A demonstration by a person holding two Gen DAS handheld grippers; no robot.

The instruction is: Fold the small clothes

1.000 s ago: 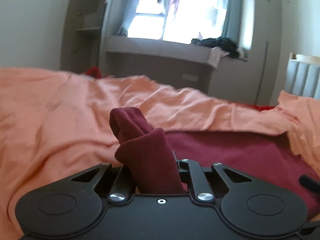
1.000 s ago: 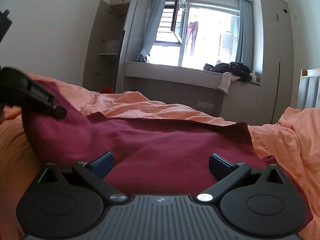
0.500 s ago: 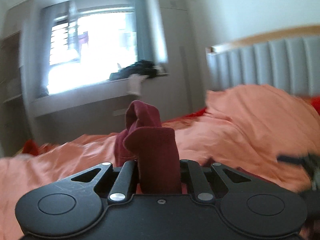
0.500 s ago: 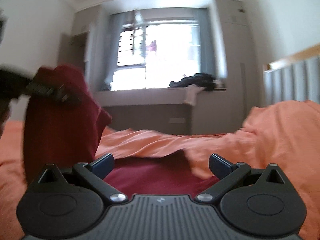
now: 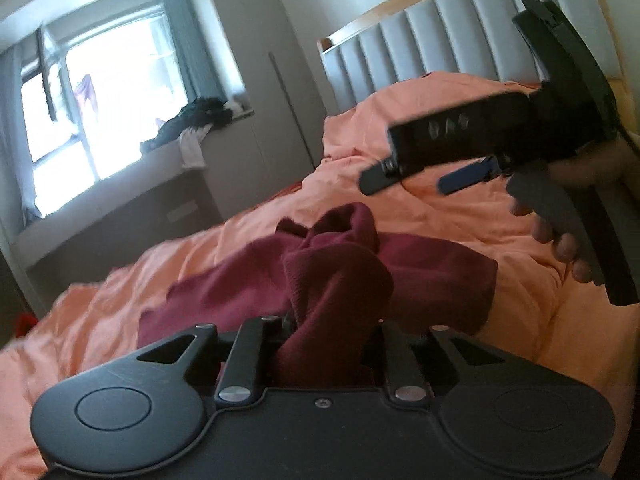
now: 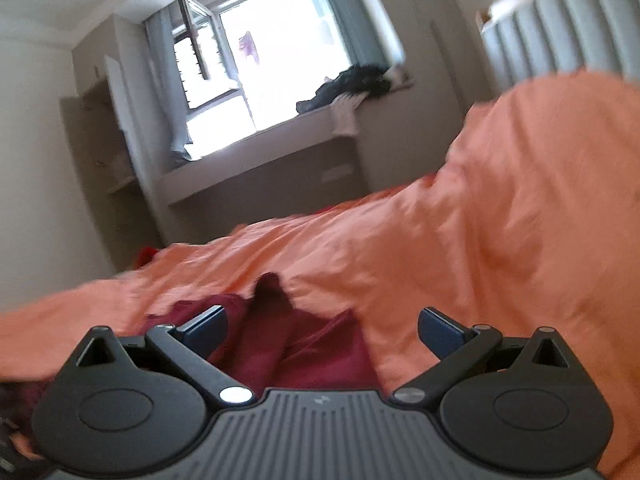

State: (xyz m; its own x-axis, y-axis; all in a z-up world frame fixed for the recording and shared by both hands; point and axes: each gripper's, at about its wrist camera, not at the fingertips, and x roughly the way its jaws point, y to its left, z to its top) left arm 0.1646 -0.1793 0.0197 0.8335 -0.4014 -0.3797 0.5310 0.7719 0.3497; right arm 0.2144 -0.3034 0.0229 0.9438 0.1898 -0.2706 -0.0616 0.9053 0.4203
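Orange bedding (image 5: 460,216) covers the bed where the maroon garment (image 5: 436,268) lies. Its bunched corner sits between the opening jaws of the left hand-held gripper (image 5: 328,344); the right hand-held gripper (image 6: 320,328) gapes wide, empty. Released while bunched, that corner could land crooked.

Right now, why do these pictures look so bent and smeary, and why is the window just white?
Left wrist view: the fisheye lens curves the headboard, the window is blown out by daylight, and the right gripper is smeared by motion. Right wrist view: the room tilts, the orange cover and red cloth are motion-blurred, and the window glares white.
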